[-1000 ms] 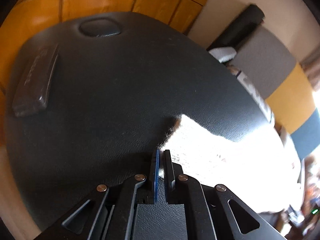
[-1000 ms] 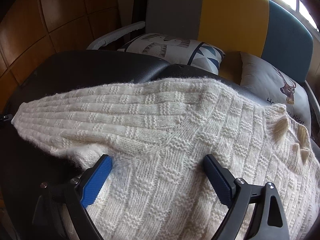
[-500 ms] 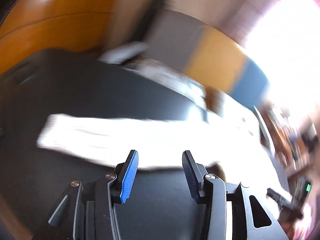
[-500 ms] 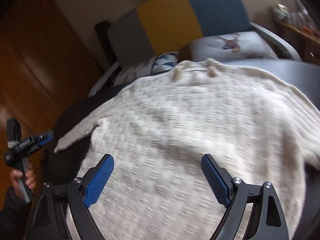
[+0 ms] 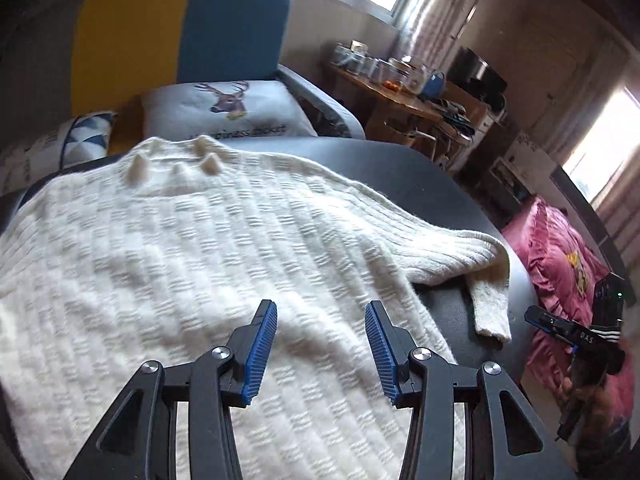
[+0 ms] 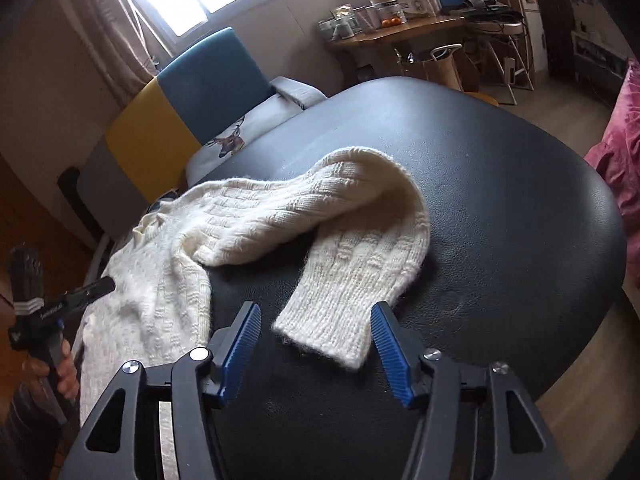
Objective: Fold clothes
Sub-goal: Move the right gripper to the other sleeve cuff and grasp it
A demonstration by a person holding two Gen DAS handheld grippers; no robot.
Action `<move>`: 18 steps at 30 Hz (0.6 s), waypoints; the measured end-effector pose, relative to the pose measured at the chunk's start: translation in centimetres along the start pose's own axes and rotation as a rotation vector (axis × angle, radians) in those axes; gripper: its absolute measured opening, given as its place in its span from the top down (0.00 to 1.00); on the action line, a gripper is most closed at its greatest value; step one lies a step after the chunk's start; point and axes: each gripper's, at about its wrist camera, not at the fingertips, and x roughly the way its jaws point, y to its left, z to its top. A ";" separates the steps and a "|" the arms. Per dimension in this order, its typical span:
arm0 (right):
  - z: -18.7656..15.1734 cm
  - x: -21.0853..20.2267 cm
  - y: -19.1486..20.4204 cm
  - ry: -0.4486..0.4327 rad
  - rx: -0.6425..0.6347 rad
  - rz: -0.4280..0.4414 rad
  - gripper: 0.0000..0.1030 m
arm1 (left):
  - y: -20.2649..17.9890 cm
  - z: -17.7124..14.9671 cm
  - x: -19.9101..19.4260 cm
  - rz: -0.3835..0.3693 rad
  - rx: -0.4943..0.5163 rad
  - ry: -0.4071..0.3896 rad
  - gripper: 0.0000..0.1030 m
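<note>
Sweater (image 5: pixel 192 264) lies spread on the black table (image 6: pixel 500 184), collar toward the chair (image 5: pixel 180 32), body under my left gripper (image 5: pixel 320 344). One sleeve (image 6: pixel 320 216) runs out from the body across the table, bends back on itself, and ends in a cuff (image 6: pixel 328 328) pointing toward my right gripper (image 6: pixel 316 348).

Left gripper: jaws part open above the body knit, nothing between the pads.

Right gripper: jaws have just been closing and now stand half open. The cuff sits in front of and between the two blue pads; the right-hand pad is at the cuff's edge, but I cannot tell whether it touches. No grip is established.

Governing relation: the cuff's long axis runs roughly along my right gripper's pointing line, so its end faces the jaw gap head-on. My right hand is clearly the nearer one; the left is well apart, over the body.

Judgement: next step is likely a right-hand pinch on the cuff, to carry the sleeve across the body.
</note>
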 end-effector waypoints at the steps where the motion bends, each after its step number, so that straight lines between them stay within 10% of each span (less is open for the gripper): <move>1: 0.1 0.4 0.1 -0.001 -0.022 -0.012 0.44 | -1.0 0.3 0.9 0.006 0.025 0.019 0.54; 13: -0.1 6.2 2.5 0.094 -0.384 -0.296 0.46 | -0.9 2.2 12.4 0.129 0.117 0.169 0.62; 18: 1.1 5.9 1.6 0.129 -0.439 -0.405 0.84 | -1.3 1.6 12.5 0.157 0.159 0.164 0.62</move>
